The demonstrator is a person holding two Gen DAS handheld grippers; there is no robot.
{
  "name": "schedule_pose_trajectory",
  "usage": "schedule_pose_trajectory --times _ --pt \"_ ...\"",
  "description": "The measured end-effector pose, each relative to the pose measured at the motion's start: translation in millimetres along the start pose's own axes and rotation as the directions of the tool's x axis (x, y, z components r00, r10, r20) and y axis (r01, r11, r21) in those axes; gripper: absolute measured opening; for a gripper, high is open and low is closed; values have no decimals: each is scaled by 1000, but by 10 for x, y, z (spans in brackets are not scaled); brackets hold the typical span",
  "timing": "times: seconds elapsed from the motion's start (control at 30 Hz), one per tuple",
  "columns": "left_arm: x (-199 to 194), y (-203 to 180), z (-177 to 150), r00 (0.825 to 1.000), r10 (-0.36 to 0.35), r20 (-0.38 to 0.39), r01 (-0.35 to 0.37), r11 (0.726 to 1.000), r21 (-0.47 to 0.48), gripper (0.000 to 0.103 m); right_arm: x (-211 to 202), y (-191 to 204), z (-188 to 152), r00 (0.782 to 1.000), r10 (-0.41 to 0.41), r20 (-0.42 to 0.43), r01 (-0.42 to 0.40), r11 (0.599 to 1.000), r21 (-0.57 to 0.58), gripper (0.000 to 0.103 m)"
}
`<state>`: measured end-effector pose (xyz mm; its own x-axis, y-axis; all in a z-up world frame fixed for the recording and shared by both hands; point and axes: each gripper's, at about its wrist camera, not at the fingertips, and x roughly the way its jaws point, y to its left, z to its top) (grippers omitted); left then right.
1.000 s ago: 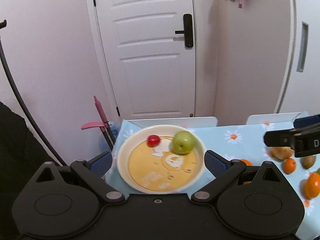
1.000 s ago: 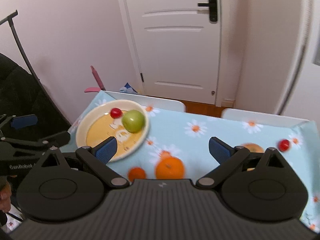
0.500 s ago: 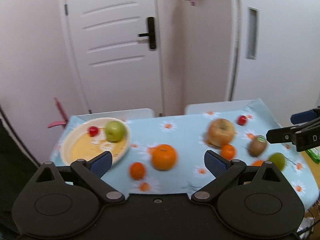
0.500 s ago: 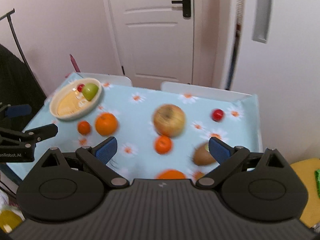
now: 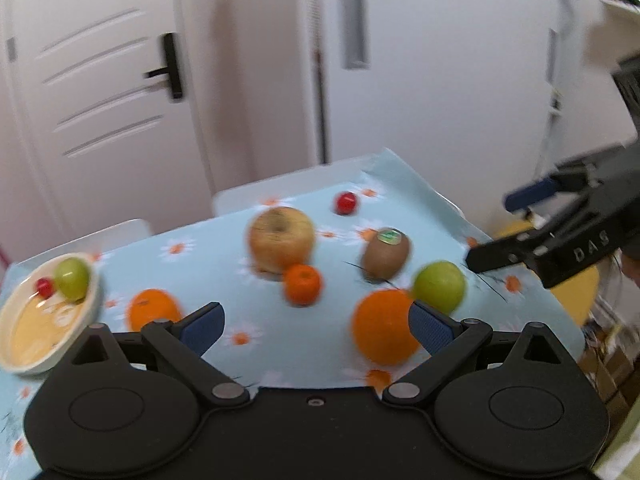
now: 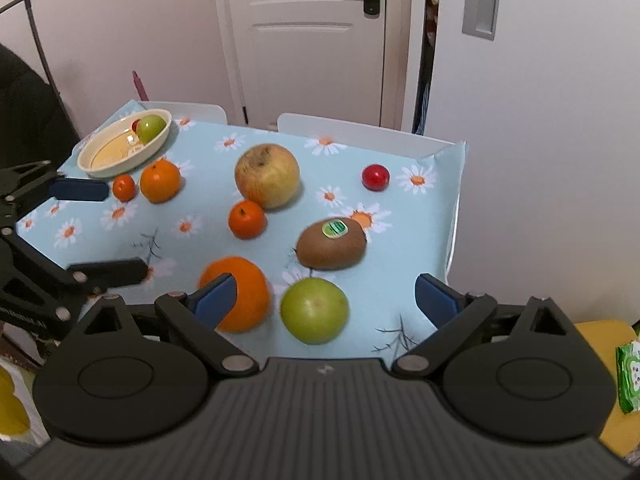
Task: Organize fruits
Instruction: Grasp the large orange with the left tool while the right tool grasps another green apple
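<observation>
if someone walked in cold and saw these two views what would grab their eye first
Probably the fruit scattered loose over the daisy-print tablecloth: a big yellowish apple mid-table, a stickered kiwi nearer its right edge, and a green apple beside a large orange at the near edge. Next, the cream dish at the far left corner, holding only a green fruit and a small red one.

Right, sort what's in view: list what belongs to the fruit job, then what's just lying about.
Job:
- plate, holding a green apple and a small red fruit
- loose fruit: big apple, kiwi, green apple near the grippers, large orange, red fruit

Lying about:
- green packet
- yellow stool
- door
</observation>
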<state>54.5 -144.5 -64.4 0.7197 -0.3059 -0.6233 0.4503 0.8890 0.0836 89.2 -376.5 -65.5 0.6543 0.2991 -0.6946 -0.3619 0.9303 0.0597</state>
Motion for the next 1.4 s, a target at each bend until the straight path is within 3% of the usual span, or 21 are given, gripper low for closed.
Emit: schedule_pose_trajectory --times 0.17,0.37,0.5,0.7,0.8,1.23,1.3,1.4 --pt "360 -219 -83 995 -90 -51 93 994 62 99 166 -136 -131 1000 0 -29 0 1000 -5 103" --pt "665 -370 -117 991 -96 -89 104 990 94 88 335 -202 -232 998 27 -57 -27 1000 13 103" --pt "786 -377 -124 987 -100 -125 113 989 98 67 436 -192 -250 997 45 -70 -44 999 14 103" --pt "791 -388 -121 986 -97 -136 113 986 118 66 560 -155 -240 994 74 -86 -73 997 13 100" --pt "775 -361 -134 986 -91 -141 107 988 113 66 611 -145 -220 992 86 -94 -85 996 11 90" --pt "714 -262 -167 984 -79 -158 91 993 72 66 739 -83 -200 987 115 -114 -115 993 6 84" --pt "712 -250 -176 984 -76 -158 86 995 59 66 761 -52 -199 987 107 -118 -108 994 -6 69" --pt "684 -228 -190 985 -72 -158 79 996 38 66 763 -21 -192 988 103 -116 -105 994 -8 69"
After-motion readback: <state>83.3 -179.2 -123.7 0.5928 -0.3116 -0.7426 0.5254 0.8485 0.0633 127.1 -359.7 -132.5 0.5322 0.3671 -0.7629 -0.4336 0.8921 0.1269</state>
